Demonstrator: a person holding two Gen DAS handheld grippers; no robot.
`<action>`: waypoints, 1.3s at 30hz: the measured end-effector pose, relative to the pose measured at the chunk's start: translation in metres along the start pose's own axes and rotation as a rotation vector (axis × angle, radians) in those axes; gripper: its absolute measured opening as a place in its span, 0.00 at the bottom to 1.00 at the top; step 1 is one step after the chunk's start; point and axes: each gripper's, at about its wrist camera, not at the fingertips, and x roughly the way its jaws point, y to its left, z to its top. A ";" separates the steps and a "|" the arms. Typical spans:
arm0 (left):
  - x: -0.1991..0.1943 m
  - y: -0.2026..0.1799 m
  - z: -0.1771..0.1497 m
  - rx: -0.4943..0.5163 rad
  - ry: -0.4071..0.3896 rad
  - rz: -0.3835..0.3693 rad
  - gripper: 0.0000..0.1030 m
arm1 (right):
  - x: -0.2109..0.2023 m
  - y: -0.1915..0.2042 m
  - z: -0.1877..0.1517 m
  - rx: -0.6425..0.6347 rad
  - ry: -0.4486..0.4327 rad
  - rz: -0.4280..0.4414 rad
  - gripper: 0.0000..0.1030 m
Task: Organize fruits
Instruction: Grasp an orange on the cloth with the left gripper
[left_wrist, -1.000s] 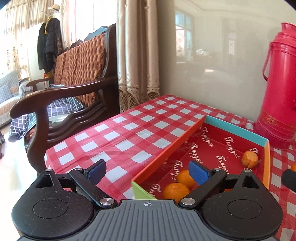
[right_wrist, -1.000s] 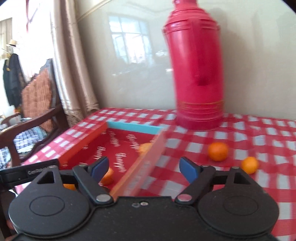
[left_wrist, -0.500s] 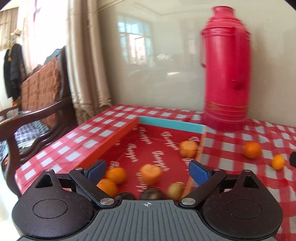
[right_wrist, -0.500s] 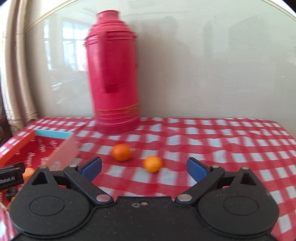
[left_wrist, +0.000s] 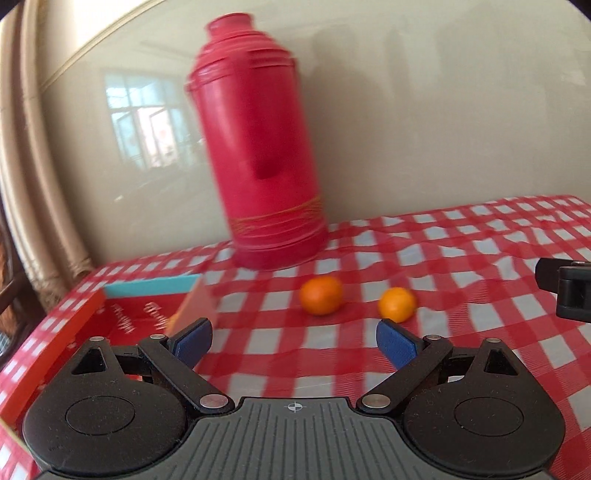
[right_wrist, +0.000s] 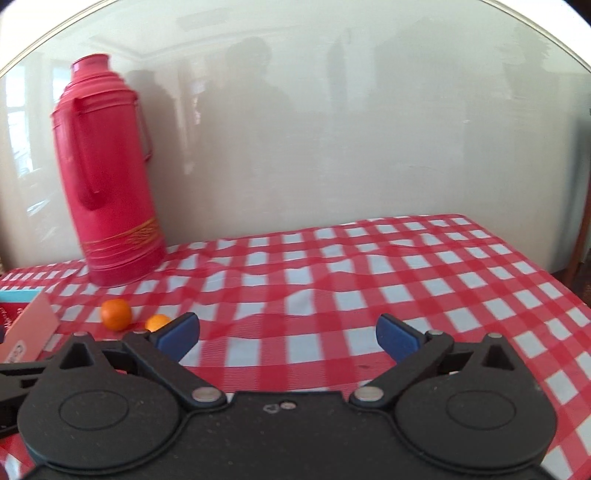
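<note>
Two oranges lie loose on the red-and-white checked cloth (left_wrist: 424, 258) that covers our desk, and we take the scene from left to right. At the far left of the left wrist view sits the fruit box (left_wrist: 74, 325), with an orange side wall, a teal end wall and a red printed lining; what lies inside it is hidden from us here. Behind it and a little to the right, a tall red thermos (left_wrist: 258, 155) stands upright against the pale wall. In front of the thermos rests the first orange (left_wrist: 320, 295), outside the box and near its right wall, and just to the right of that fruit, apart from it, the second orange (left_wrist: 397, 304). Our left gripper (left_wrist: 294, 343) hangs above the cloth with its jaws spread wide and nothing between them; both fruits lie ahead of it, the second close to its right blue pad. Our right gripper (right_wrist: 287, 333) is likewise wide open and holds nothing, over bare cloth to the right of both fruits; in its view the first orange (right_wrist: 116, 314) and the second orange (right_wrist: 157, 322) sit beyond its left pad.
</note>
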 end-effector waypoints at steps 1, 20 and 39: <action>0.003 -0.008 0.002 0.010 0.001 -0.008 0.92 | 0.000 -0.006 -0.001 0.008 0.001 -0.001 0.94; 0.070 -0.065 0.020 -0.027 0.052 -0.016 0.77 | -0.006 -0.045 -0.004 0.076 0.010 0.057 0.94; 0.044 -0.060 0.021 -0.017 -0.039 -0.007 0.31 | 0.002 -0.039 -0.009 0.052 0.017 0.083 0.94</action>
